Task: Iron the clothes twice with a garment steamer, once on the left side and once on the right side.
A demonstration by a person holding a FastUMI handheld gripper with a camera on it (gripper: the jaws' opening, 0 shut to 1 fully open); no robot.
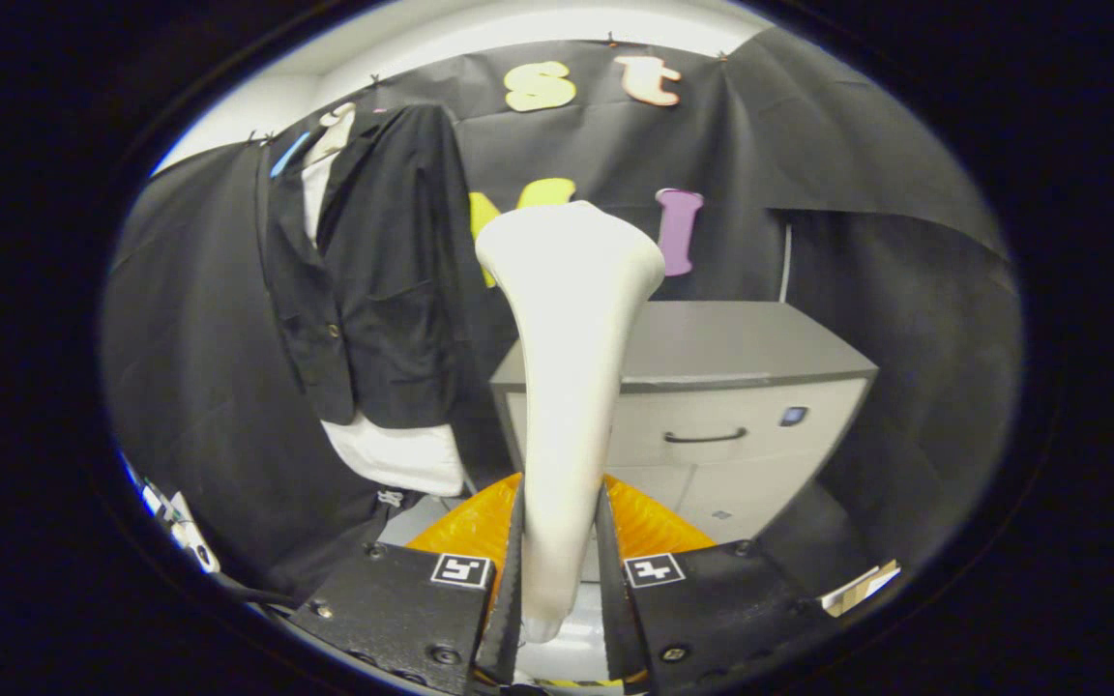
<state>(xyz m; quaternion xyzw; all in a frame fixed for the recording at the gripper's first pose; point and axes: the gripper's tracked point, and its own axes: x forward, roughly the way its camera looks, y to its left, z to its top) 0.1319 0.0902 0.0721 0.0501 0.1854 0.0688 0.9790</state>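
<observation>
One garment, a black suit jacket [373, 280] worn over a white shirt whose hem hangs below it, occupies the upper left of the frame, hanging flat against the dark booth wall with one button visible on its front edge; its fabric looks matte, with soft folds near the pocket. At centre frame, the gripper [562, 570] is clamped on the smooth, cream-white plastic garment steamer [567, 387], both fingers pressing the narrow handle from either side, while the flared head rises upright beyond them, level with the jacket's lower half but well apart from it. Behind the handle lies an orange ribbed mat [465, 527]. To the right stands a grey cabinet [731, 387] with a pale drawer front and a dark curved handle. Judged from this arrangement, the steamer is secured but its head is not at the cloth: neither the left nor the right pass appears under way, so both strokes probably remain.
</observation>
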